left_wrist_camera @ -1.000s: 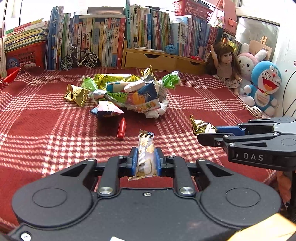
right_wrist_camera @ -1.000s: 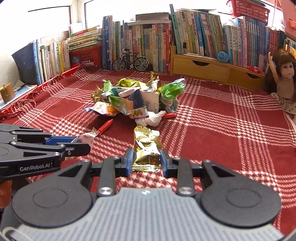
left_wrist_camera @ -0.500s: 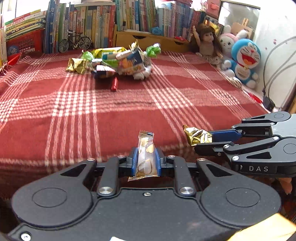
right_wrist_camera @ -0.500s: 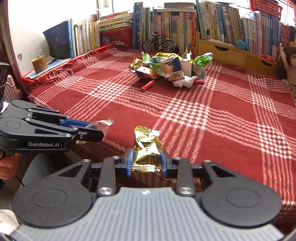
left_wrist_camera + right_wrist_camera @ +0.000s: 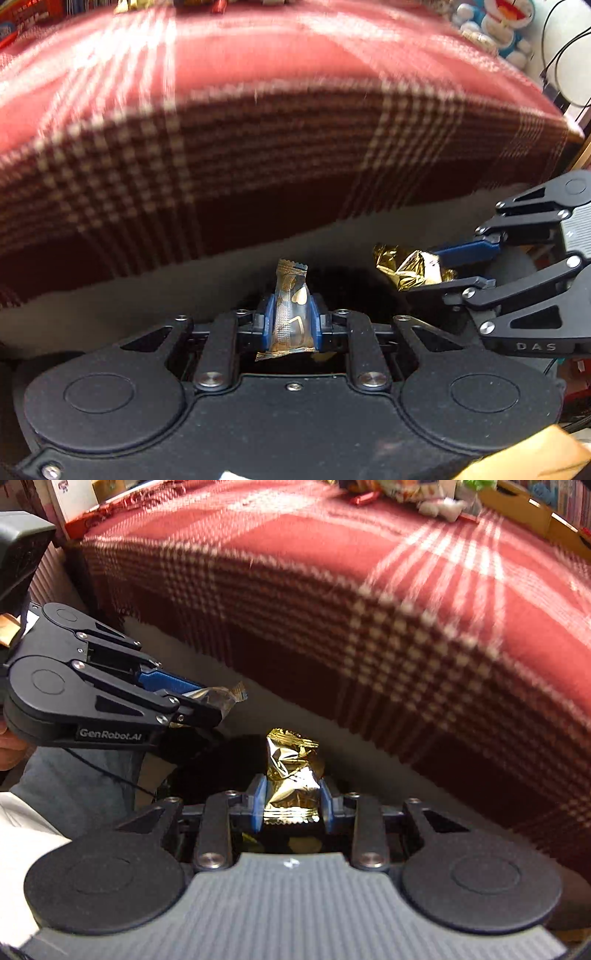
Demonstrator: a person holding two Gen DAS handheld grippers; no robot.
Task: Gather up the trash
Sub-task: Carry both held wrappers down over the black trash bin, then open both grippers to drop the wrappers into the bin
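Now both grippers hold trash.
Left gripper pinches a clear snack packet; right gripper pinches a crinkly gold foil wrapper.

Both wrist cams sit right behind own fingers, tilted steeply down past the hanging edge of the red-and-white plaid woven cloth, v. close, dark opening below. Left cam catches the black right gripper at 3 o'clock; right cam catches the black left gripper at 9 o'clock. Shared: cloth edge, pale strip under it.
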